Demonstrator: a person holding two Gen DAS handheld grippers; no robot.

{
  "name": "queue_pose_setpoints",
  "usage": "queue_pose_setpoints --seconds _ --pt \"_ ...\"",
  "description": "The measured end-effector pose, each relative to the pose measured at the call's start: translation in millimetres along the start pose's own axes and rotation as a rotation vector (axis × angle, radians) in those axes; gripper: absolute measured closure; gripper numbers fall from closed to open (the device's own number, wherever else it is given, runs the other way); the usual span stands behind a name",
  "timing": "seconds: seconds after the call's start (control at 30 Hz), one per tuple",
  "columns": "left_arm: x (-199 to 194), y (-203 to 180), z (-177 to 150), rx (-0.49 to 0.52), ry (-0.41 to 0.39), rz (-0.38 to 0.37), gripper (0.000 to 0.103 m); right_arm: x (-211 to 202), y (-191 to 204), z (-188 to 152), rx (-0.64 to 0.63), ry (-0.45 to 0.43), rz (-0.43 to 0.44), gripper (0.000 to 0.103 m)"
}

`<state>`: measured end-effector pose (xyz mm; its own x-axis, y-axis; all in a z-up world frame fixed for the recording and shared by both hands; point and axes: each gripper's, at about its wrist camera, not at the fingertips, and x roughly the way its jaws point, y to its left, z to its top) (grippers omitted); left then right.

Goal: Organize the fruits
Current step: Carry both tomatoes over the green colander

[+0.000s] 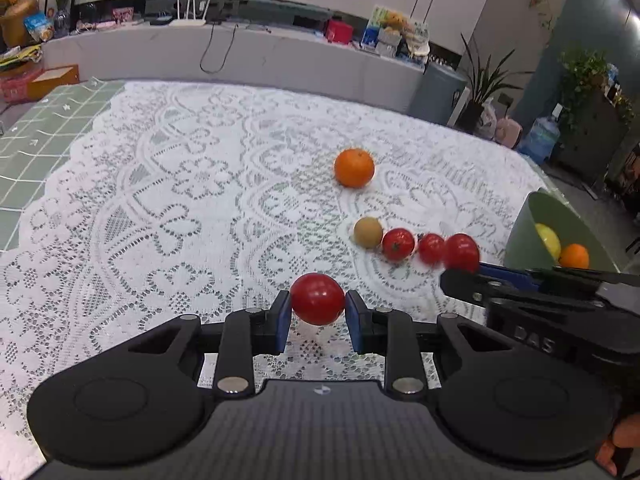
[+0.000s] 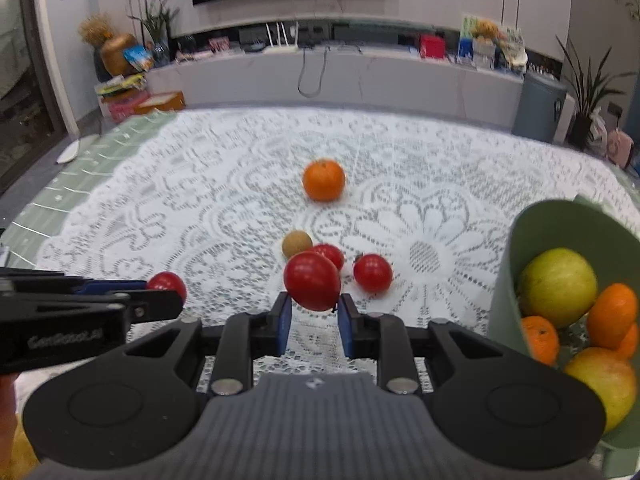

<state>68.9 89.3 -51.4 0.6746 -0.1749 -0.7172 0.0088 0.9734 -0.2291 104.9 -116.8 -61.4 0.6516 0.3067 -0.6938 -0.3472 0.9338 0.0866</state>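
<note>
A: What is shown from the left wrist?

B: A smooth, glossy red cherry tomato (image 1: 317, 299) is clamped between the blue pads of the left gripper (image 1: 317, 304), clear of the white lace tablecloth (image 1: 160, 200); a light pinch at its widest part is judged to suit so thin a skin. At one o'clock a dimpled round orange (image 1: 354, 168) is left on the cloth. At two o'clock a row is formed by a matte tan round fruit (image 1: 368, 232) and two red tomatoes (image 1: 398, 244).

A: And from the right wrist?

B: A second glossy red tomato (image 2: 312, 281) is gripped by the right gripper (image 2: 312, 308), its jaws closed on it. At three o'clock a pale green plastic basket (image 2: 516, 264) is seen, already filled with oranges and yellow-green apples, presumably where the tomatoes are meant to go.
</note>
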Motion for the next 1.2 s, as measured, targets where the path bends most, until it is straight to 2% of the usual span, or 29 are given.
queue_pose_setpoints --seconds 0.17,0.37,0.6,0.73,1.0,1.2 --pt "-19.2 -10.9 2.2 -0.005 -0.056 -0.017 0.071 -30.8 -2.3 -1.6 -0.033 -0.075 0.000 0.082" --pt "-38.7 -42.0 6.8 0.019 -0.101 -0.063 0.071 -66.9 -12.9 -4.1 -0.056 -0.144 -0.053 0.082" --pt "-45.8 -97.8 9.7 0.101 -0.097 -0.134 0.071 -107.5 -44.6 -14.9 0.028 -0.161 -0.101 0.082" --pt "-43.8 -127.3 13.0 0.152 -0.086 -0.177 0.071 -128.7 -62.2 -15.2 0.042 -0.175 -0.183 0.082" --pt "-24.5 -178.3 22.7 0.272 -0.033 -0.243 0.071 -137.9 -114.4 -11.2 0.095 -0.133 -0.292 0.082" --pt "4.4 -196.7 27.2 0.300 0.041 -0.255 0.071 -122.1 -140.5 -12.0 0.154 -0.053 -0.260 0.082"
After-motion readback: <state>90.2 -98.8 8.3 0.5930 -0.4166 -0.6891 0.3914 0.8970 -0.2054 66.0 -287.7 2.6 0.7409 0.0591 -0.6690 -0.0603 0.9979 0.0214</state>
